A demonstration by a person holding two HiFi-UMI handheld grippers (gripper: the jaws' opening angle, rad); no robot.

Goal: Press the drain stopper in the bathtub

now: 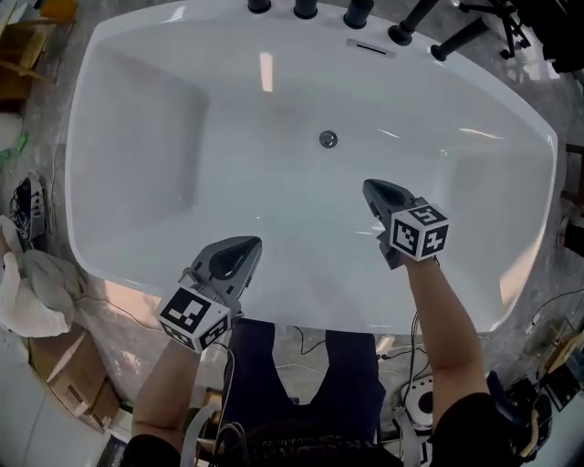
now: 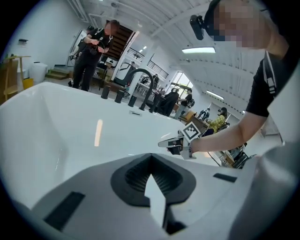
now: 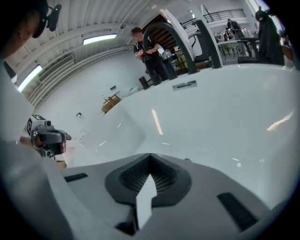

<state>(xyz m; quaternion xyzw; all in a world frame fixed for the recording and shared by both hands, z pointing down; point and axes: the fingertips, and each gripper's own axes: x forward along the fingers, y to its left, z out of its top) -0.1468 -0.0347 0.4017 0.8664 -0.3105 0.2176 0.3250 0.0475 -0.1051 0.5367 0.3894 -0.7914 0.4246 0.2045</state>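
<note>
The round chrome drain stopper [image 1: 328, 139] sits in the floor of the white bathtub [image 1: 137, 137], towards the far side. My right gripper [image 1: 372, 189] hovers inside the tub, nearer to me and slightly right of the stopper, its jaws shut and empty. My left gripper [image 1: 239, 248] is over the tub's near rim, farther from the stopper, also shut on nothing. In the left gripper view my left gripper [image 2: 151, 157] faces the tub's far wall, with the right gripper [image 2: 180, 143] ahead. My right gripper [image 3: 150, 157] sees the left gripper [image 3: 44, 137] at the left edge.
Black tap fittings [image 1: 356, 14] line the tub's far rim, beside an overflow slot [image 1: 370, 47]. A white cloth [image 1: 32, 283] and cardboard boxes [image 1: 64, 369] lie on the floor at left. Cables [image 1: 547, 310] run at right. A person [image 2: 93, 51] stands beyond the tub.
</note>
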